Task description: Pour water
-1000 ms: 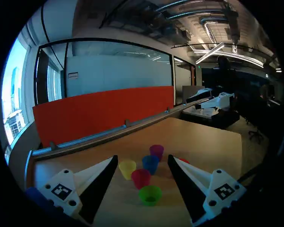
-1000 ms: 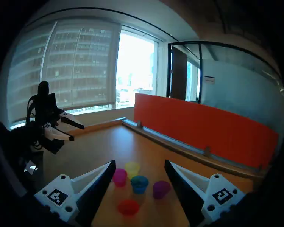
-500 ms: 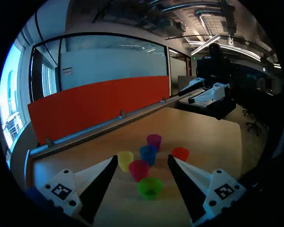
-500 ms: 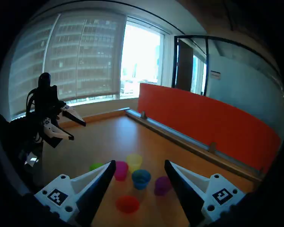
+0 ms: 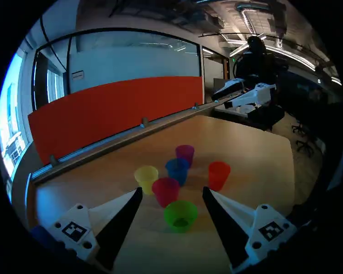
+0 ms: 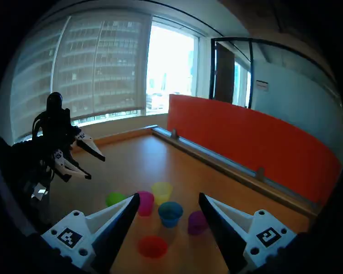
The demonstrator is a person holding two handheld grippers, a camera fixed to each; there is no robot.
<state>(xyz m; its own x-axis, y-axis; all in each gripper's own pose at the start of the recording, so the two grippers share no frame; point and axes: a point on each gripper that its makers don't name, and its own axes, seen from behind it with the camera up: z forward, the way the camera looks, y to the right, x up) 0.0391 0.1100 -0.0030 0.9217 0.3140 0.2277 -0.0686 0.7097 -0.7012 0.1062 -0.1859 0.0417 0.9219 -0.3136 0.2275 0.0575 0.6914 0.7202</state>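
Several small plastic cups stand clustered on a wooden table [image 5: 254, 155]. In the left gripper view I see a green cup [image 5: 180, 215] nearest, then a pink-red cup [image 5: 166, 192], yellow cup [image 5: 146, 178], blue cup [image 5: 177, 170], purple cup [image 5: 184, 154] and orange-red cup [image 5: 218, 174]. My left gripper [image 5: 171, 201] hangs open above them, empty. In the right gripper view the orange-red cup [image 6: 152, 246] is nearest, with the blue cup [image 6: 170, 213], pink cup [image 6: 145, 202], yellow cup [image 6: 162, 192], purple cup [image 6: 197, 222] and green cup [image 6: 115, 199] behind. My right gripper [image 6: 168, 205] is open and empty. The left gripper [image 6: 91, 162] appears far left.
An orange partition [image 5: 116, 109] with a metal rail runs along the table's far edge. Large windows [image 6: 98, 77] lie beyond. The right gripper [image 5: 238, 93] with the hand holding it shows far off. Bare tabletop [image 6: 139, 164] surrounds the cups.
Both views have risen and tilted down, so the cups sit further from the fingers. The orange-red cup came fully into the left gripper view and the green cup into the right.
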